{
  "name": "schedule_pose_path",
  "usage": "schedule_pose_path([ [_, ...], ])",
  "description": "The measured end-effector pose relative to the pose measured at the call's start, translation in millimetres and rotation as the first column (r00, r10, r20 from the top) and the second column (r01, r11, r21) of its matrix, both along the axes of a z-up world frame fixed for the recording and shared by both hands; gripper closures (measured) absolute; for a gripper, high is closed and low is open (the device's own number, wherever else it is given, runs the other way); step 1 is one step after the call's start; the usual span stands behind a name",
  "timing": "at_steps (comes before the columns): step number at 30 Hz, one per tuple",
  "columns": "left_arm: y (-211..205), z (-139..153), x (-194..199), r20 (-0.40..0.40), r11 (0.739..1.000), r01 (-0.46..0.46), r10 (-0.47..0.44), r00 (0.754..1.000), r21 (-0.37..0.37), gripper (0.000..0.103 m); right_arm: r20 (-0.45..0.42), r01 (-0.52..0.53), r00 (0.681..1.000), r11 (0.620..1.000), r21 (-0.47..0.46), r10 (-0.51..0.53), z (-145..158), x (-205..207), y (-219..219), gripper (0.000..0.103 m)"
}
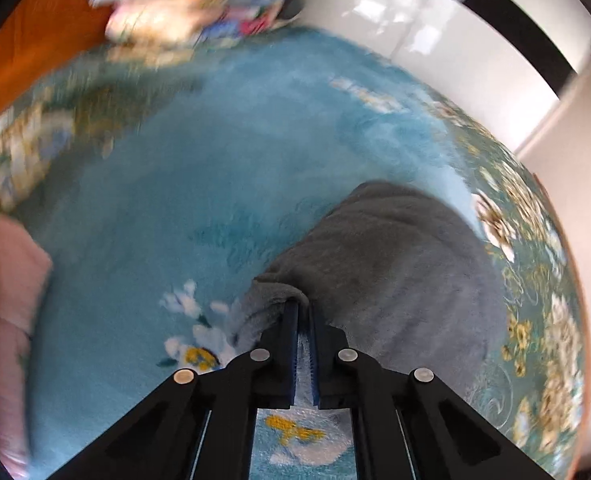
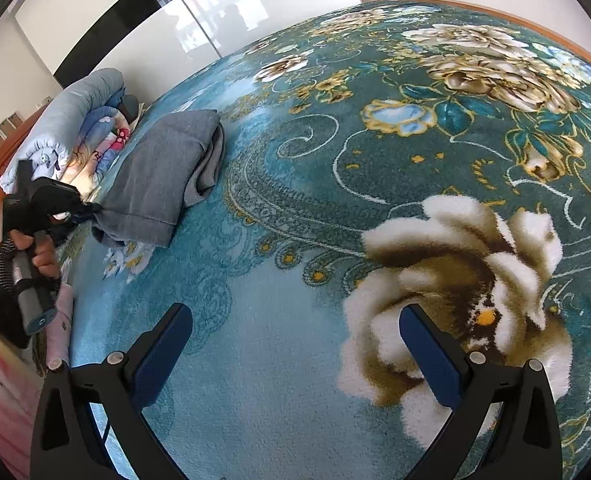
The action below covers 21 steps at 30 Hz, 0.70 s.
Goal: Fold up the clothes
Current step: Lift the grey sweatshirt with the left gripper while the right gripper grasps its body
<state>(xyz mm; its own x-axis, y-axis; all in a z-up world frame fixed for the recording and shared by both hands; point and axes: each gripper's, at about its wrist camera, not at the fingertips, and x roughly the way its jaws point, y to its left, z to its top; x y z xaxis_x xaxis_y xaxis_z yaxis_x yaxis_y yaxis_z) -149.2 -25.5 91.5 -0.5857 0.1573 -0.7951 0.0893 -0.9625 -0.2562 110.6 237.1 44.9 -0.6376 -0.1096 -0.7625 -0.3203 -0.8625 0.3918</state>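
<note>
Left gripper pinches the grey garment's edge at 6 o'clock; right gripper hangs spread above the blanket; bedding pile at 10.

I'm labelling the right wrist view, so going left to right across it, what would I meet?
Left hand-held gripper clamped on the grey garment's corner → rolled light-blue bedding → folded grey garment → white flower on the blanket.
</note>
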Motion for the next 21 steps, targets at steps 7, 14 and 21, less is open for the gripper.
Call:
schedule_pose_path([
  [7, 68.1, 148.9, 62.5, -0.245, 0.972, 0.235, -0.229, 0.942, -0.004, 0.100, -0.022, 0.016, 1.000, 0.999, -0.041, -0.017, 4.1, 3.7, 10.5, 0.000],
  [14, 119.4, 279.8, 151.5, -0.513, 0.898, 0.440, -0.390, 0.764, -0.027, 0.100, -0.094, 0.072, 0.992, 0.995, -0.064, -0.078, 25.4, 23.8, 35.8, 0.000],
  [21, 92.9, 241.4, 182.1, -0.460, 0.899, 0.431, -0.416, 0.784, -0.079, 0.099, -0.176, 0.239, 0.950, 0.964, -0.120, -0.258, 42.6, 61.3, 91.7, 0.000],
])
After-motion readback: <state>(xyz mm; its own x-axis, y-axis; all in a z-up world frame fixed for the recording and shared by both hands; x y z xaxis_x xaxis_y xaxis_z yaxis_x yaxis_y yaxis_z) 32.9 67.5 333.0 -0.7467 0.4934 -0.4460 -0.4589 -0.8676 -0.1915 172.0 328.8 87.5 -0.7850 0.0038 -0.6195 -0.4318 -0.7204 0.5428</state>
